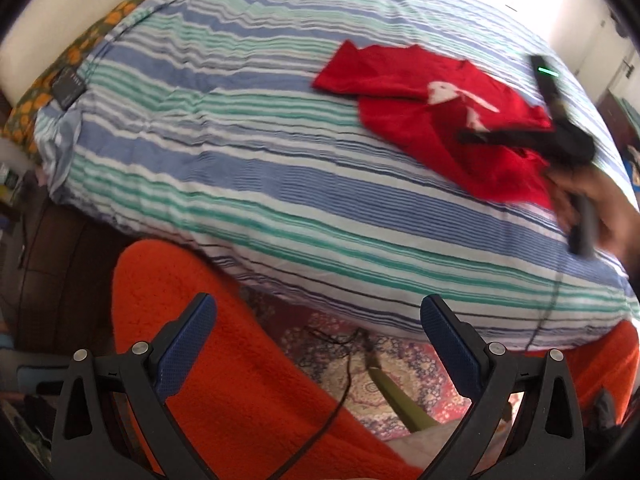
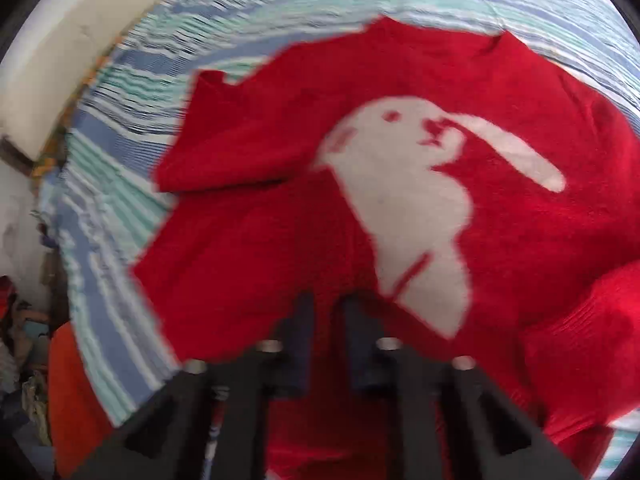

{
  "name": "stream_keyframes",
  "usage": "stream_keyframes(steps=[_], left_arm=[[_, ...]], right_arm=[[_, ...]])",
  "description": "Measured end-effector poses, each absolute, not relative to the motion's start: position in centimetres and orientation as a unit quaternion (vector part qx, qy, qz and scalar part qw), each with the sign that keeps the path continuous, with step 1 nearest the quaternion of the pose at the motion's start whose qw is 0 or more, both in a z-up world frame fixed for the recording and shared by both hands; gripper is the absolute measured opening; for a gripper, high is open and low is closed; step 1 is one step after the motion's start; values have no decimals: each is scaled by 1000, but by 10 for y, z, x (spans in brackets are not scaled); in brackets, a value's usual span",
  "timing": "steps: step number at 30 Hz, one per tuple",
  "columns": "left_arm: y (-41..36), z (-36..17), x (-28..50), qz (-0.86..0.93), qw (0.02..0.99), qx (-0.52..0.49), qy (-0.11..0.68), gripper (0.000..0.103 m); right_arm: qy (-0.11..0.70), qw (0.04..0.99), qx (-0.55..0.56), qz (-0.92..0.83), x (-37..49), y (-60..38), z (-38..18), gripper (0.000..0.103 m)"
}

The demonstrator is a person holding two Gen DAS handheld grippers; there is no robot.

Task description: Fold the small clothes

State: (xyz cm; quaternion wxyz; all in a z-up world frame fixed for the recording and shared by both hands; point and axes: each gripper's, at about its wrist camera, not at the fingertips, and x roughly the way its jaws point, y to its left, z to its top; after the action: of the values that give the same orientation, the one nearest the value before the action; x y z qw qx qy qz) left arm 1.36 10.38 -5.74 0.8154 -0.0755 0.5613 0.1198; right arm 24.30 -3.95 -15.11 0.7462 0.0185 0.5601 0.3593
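A small red sweater [image 1: 404, 96] with a white rabbit on its front lies on the striped bed [image 1: 240, 152], toward the right. My right gripper [image 1: 464, 136] reaches over it, held by a hand. In the right wrist view the sweater [image 2: 400, 200] fills the frame, and my right gripper [image 2: 326, 308] is shut on its lower hem, which is lifted. The view is blurred by motion. My left gripper [image 1: 318, 312] is open and empty, held back off the bed's near edge, over orange fabric.
Orange fleece fabric [image 1: 224, 344] lies below the left gripper. A patterned rug [image 1: 384, 376] and a dark cable [image 1: 340, 392] are on the floor. A dark flat object [image 1: 68, 86] sits at the bed's far left corner. A cream wall [image 2: 60, 60] runs behind.
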Motion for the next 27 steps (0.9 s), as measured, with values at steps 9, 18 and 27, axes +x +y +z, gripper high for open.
stream_keyframes(steps=[9, 18, 27], left_arm=[[128, -120, 71, 110, 798, -114, 582, 102], [98, -167, 101, 53, 771, -136, 620, 91], [96, -154, 87, 45, 784, -116, 608, 91]], right_arm=[[510, 638, -214, 536, -13, -41, -131, 72], [519, 820, 33, 240, 110, -204, -89, 72], [640, 658, -46, 394, 222, -153, -157, 55]])
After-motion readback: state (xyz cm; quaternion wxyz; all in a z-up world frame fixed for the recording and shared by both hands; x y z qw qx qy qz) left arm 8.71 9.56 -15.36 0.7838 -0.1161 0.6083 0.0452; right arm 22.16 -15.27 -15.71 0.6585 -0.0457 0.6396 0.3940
